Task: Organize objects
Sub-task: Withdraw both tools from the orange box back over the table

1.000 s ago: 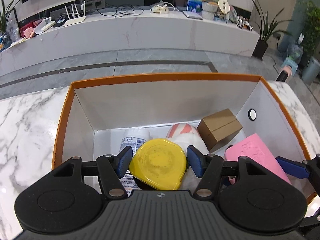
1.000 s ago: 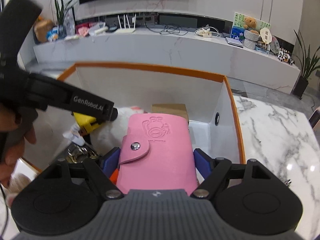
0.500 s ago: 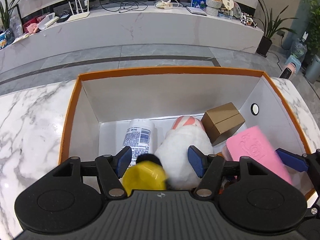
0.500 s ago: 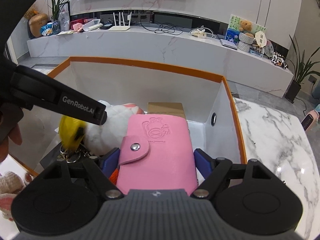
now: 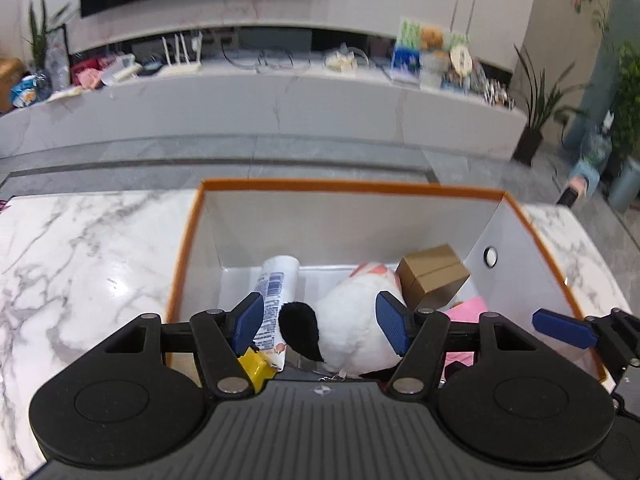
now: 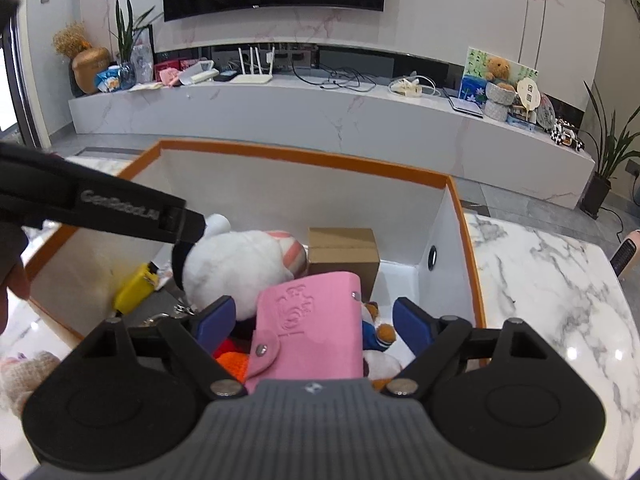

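Left wrist view: the left claw (image 5: 320, 322) gapes wide, empty, above the orange-rimmed box (image 5: 352, 188); it half hides the yellow tape measure (image 5: 256, 364). Right wrist view: the right claw (image 6: 310, 322) is wide; the pink card wallet (image 6: 310, 328) lies loose in the box, partly cut off.

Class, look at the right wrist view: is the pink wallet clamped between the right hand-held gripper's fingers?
No, the pink wallet lies loose in the box, with gaps to both open fingers.
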The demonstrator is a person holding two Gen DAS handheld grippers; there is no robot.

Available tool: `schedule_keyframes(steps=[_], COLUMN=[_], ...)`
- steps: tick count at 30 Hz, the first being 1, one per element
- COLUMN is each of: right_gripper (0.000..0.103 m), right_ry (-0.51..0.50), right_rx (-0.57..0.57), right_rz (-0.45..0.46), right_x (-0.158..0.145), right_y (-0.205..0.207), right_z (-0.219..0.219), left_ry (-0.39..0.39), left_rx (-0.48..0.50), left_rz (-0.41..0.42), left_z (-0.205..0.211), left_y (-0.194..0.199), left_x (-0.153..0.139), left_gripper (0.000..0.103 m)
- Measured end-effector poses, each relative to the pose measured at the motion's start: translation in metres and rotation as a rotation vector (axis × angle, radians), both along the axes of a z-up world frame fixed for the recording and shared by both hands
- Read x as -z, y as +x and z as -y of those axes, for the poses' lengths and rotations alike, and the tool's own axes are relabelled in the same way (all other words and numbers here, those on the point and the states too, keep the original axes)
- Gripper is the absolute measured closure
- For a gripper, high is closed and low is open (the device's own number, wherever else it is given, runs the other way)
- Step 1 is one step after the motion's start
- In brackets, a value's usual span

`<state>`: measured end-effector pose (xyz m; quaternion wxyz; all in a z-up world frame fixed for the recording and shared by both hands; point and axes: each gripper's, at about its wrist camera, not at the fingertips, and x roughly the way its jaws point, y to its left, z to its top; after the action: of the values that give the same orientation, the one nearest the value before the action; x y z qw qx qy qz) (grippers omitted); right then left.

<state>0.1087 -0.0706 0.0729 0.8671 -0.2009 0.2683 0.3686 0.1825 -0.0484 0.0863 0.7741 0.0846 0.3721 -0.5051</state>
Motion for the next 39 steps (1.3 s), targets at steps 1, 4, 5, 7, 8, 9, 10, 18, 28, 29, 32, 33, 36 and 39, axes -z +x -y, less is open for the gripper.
schedule_keyframes(steps=[1,4,5,7,8,9,10,18,28,29,32,33,36,39], right_gripper=[0.017,0.017,0.017,0.016,0.016,0.015,0.015,0.012,0.008,0.007,0.007,0.007,0.007,0.007], right_ry=[0.007,0.022,0.025,0.029,0.031,0.034,0.037,0.055,0.042,0.045,0.055,0.058,0.043,0.029], right_rx=[-0.002,-0.017,-0.021,-0.026,-0.031,-0.034,-0.039,-0.057,-0.073,-0.058,-0.022,-0.011,-0.014,-0.013], right_rz=[-0.003,-0.01,-0.006,0.005,0.01,0.013,0.014,0.038,0.061,0.054,0.022,0.008,-0.023,-0.044], right_x=[-0.002,-0.008,-0.01,-0.013,-0.016,-0.018,-0.02,-0.042,-0.043,-0.041,-0.033,-0.029,-0.019,-0.007], right_y=[-0.001,-0.006,-0.009,-0.015,-0.019,-0.022,-0.026,-0.056,-0.102,-0.103,-0.104,-0.103,-0.097,-0.088], right_z=[0.001,0.005,0.006,0.009,0.011,0.013,0.016,0.042,0.086,0.093,0.11,0.115,0.117,0.115], left_ry=[-0.016,-0.068,-0.086,-0.12,-0.134,-0.146,-0.154,-0.187,-0.174,-0.171,-0.181,-0.181,-0.169,-0.161], left_rx=[-0.009,-0.03,-0.036,-0.049,-0.053,-0.061,-0.066,-0.086,-0.117,-0.126,-0.137,-0.134,-0.124,-0.086], left_rz=[0.005,0.02,0.025,0.036,0.038,0.042,0.042,0.056,0.025,0.026,0.023,0.02,0.017,0.029], left_z=[-0.006,-0.024,-0.031,-0.046,-0.053,-0.061,-0.067,-0.103,-0.161,-0.167,-0.186,-0.192,-0.197,-0.194], left_y=[-0.002,-0.011,-0.015,-0.023,-0.026,-0.03,-0.033,-0.056,-0.052,-0.048,-0.036,-0.031,-0.022,-0.025], left_x=[-0.003,-0.012,-0.016,-0.022,-0.024,-0.026,-0.028,-0.032,-0.002,0.001,0.013,0.018,0.029,0.036], left_gripper=[0.03,0.029,0.027,0.025,0.024,0.022,0.021,0.015,0.013,0.013,0.013,0.013,0.013,0.013])
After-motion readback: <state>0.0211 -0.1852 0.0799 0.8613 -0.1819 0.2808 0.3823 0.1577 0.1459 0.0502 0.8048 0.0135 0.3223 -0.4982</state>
